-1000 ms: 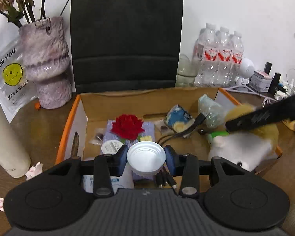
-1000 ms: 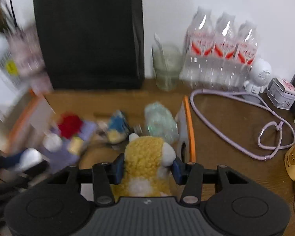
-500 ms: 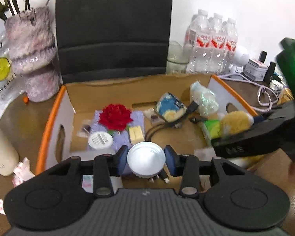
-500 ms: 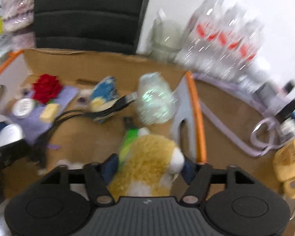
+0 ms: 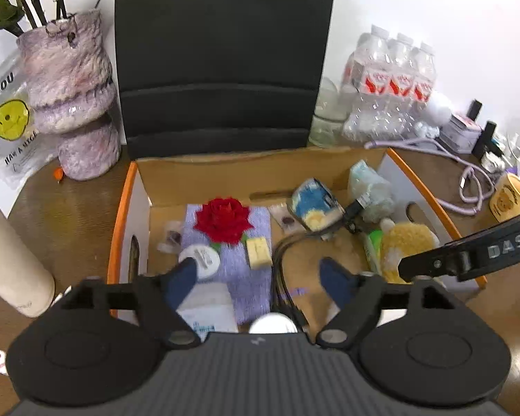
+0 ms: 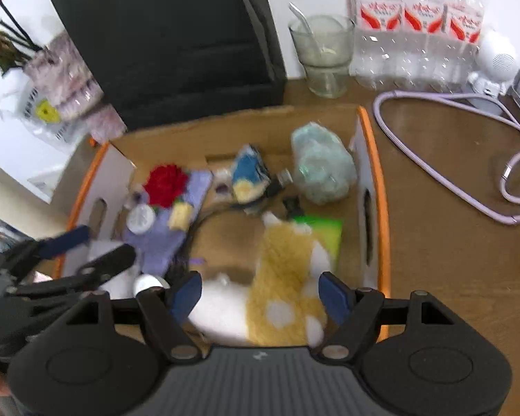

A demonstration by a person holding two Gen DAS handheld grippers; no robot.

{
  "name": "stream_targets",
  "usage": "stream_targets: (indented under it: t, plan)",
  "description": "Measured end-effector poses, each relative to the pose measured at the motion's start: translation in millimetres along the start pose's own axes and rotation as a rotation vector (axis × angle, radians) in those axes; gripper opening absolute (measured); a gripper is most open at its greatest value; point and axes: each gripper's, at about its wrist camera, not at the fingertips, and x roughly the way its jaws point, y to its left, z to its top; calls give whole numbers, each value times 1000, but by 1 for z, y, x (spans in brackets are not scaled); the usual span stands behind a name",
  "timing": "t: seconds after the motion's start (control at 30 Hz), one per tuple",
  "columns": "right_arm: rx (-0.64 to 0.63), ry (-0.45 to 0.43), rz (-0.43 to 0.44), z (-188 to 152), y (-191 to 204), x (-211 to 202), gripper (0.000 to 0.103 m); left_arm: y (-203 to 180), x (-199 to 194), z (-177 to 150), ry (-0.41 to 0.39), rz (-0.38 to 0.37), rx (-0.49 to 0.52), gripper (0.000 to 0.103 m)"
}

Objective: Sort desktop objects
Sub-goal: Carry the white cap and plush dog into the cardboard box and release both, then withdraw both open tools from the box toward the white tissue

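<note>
A cardboard box with an orange rim (image 5: 121,222) (image 6: 374,159) holds a red rose (image 5: 223,220), a purple cloth, cables and small packets. My left gripper (image 5: 260,277) hangs over the box's near side, its jaws opening with nothing between them. The small white round tub (image 5: 273,324) (image 6: 149,282) lies just below it in the box. My right gripper (image 6: 260,294) stands open over the box's right side. The yellow and white plush toy (image 6: 287,277) (image 5: 404,242) lies in the box under its spread fingers, and the pads do not press on it.
Behind the box stand a black chair back (image 5: 222,59), a purple vase (image 5: 69,97), a pack of water bottles (image 6: 416,24) and a glass (image 6: 324,55). A purple cable (image 6: 468,180) and a yellow mug (image 5: 509,197) lie to the right. A tall cream cylinder (image 5: 10,256) is on the left.
The left jaws have spread and let go of the white tub, which dropped into the box. The right jaws have opened off the plush toy, now resting in the box.
</note>
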Motion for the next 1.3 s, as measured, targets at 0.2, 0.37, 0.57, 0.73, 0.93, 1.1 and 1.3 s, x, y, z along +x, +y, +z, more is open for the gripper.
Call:
stream_targets:
  t: [0.2, 0.37, 0.57, 0.73, 0.93, 1.1, 1.3]
  plan:
    - [-2, 14, 14, -10, -1, -17, 73, -8, -21, -1, 73, 38, 13, 102]
    - [-14, -10, 35, -17, 8, -45, 78, -8, -46, -2, 98, 61, -26, 103]
    - [-37, -34, -5, -27, 19, -74, 85, -5, -71, -5, 135, 86, -81, 103]
    - [-59, -99, -22, -41, 28, -89, 86, -10, -95, -14, 62, 146, -85, 103]
    - [-83, -304, -67, -68, 38, -105, 86, -28, -125, -39, -154, 225, -81, 103]
    - [-157, -578, -92, -112, 45, -112, 87, -45, -144, -71, -337, 189, -45, 103]
    - [-167, -687, -70, -138, 46, -121, 89, -51, -159, -85, -429, 188, -66, 103]
